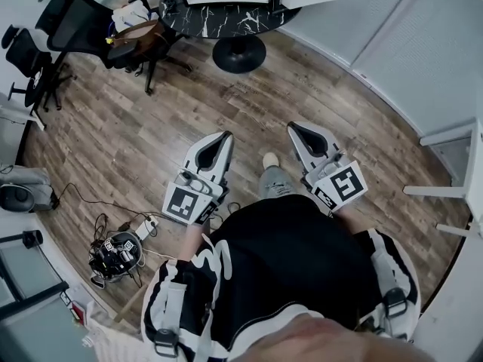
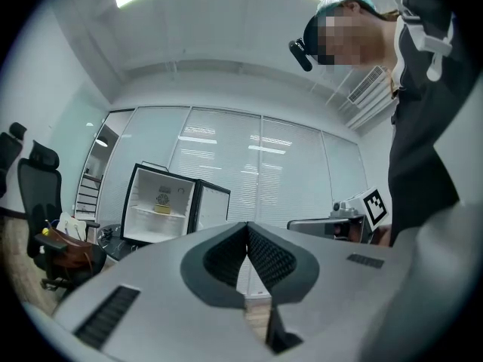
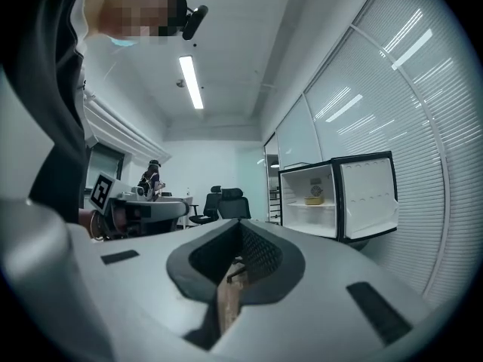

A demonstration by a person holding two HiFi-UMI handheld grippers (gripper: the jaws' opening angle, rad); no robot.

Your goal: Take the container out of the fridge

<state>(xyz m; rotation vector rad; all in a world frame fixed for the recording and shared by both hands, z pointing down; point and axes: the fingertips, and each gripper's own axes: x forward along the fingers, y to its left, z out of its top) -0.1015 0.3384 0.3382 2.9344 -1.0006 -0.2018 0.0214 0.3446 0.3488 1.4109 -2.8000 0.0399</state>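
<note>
The fridge [image 2: 162, 202] stood on a dark round table [image 1: 226, 17] with its door [image 3: 370, 194] swung open. The yellow container [image 3: 314, 200] sat inside the fridge on the upper shelf [image 2: 143, 212], below a round emblem on the back wall, with nothing touching it. Both grippers were well apart from the fridge, out over the wooden floor [image 1: 136, 127]. The person held them side by side in front of the body, pointing towards the fridge. The left gripper [image 2: 247, 228] had its jaws pressed together with nothing between them. The right gripper [image 3: 240, 231] was likewise closed and empty. Each gripper view showed the other gripper off to the side, level with it and no nearer the fridge. Black chairs [image 1: 75, 21] stood left of the fridge, beside the table, and one had a brown bag [image 1: 136, 36] on its seat.
</note>
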